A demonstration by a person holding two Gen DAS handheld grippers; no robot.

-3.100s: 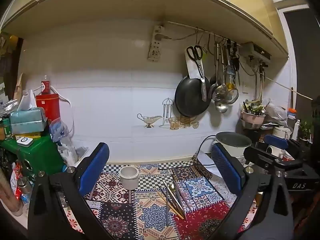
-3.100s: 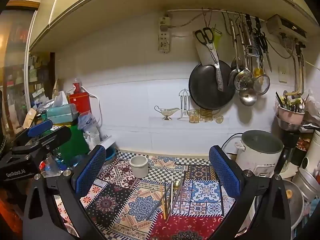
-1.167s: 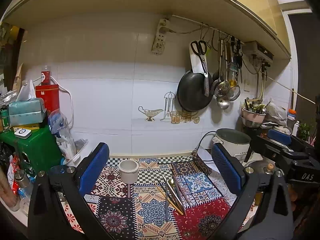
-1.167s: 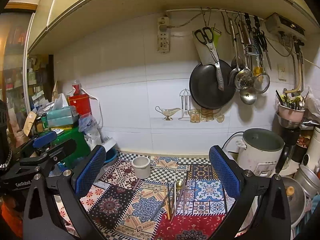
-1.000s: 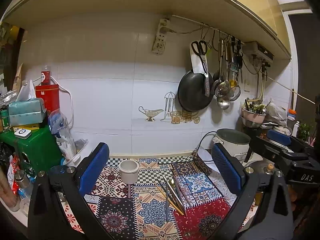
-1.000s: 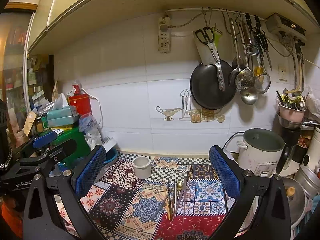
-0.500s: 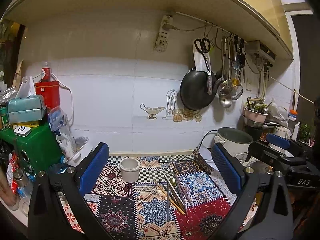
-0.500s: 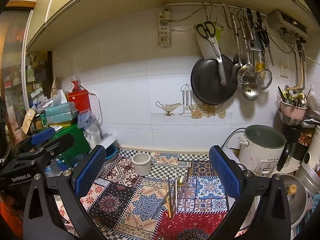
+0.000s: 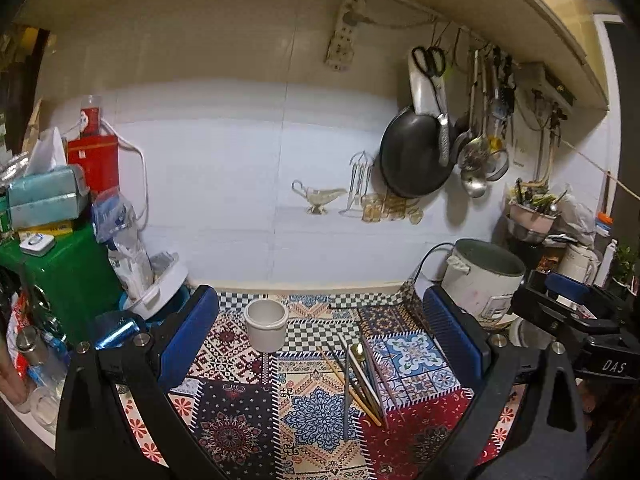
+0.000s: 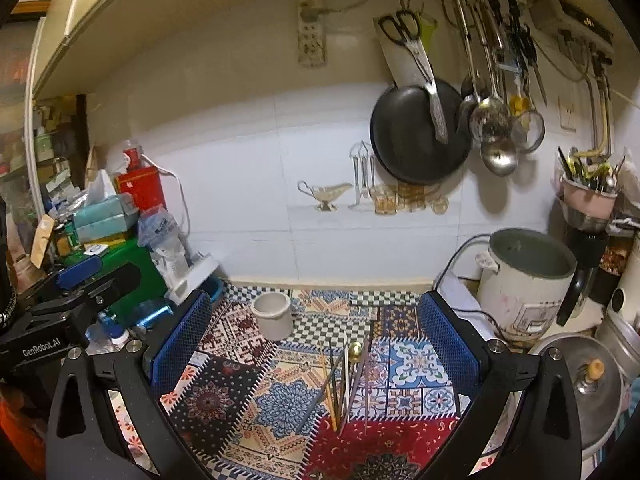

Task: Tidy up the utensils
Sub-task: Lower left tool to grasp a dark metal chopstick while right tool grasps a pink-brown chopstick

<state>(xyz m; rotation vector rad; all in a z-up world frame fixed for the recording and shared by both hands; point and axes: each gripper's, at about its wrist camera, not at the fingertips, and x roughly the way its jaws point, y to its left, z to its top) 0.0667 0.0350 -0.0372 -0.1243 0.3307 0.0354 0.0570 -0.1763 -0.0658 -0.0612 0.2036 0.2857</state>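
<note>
A loose bundle of chopsticks and a gold spoon [image 9: 362, 380] [image 10: 345, 380] lies on the patterned mat [image 9: 240, 420] [image 10: 224, 396]. A small white cup [image 9: 266, 325] [image 10: 273, 316] stands upright on the mat behind and to the left of them. My left gripper [image 9: 320, 344] hangs open above the mat, nothing between its blue pads [image 9: 188, 336]. My right gripper [image 10: 316, 344] is open too and holds nothing; the bundle lies below the gap between its fingers. Each gripper shows at the edge of the other's view.
A rice cooker [image 9: 482, 276] [image 10: 524, 284] with a cord stands at the right, a lidded pot [image 10: 580, 372] nearer. A green box [image 9: 60, 264], tissue box [image 9: 44, 196] and bottles crowd the left. A pan [image 10: 416, 132], scissors and ladles hang on the wall.
Both views have tilted slightly downward and closer to the mat, so the cup and utensils sit a little higher in frame. Both grippers stay open; nothing on the mat has moved.
</note>
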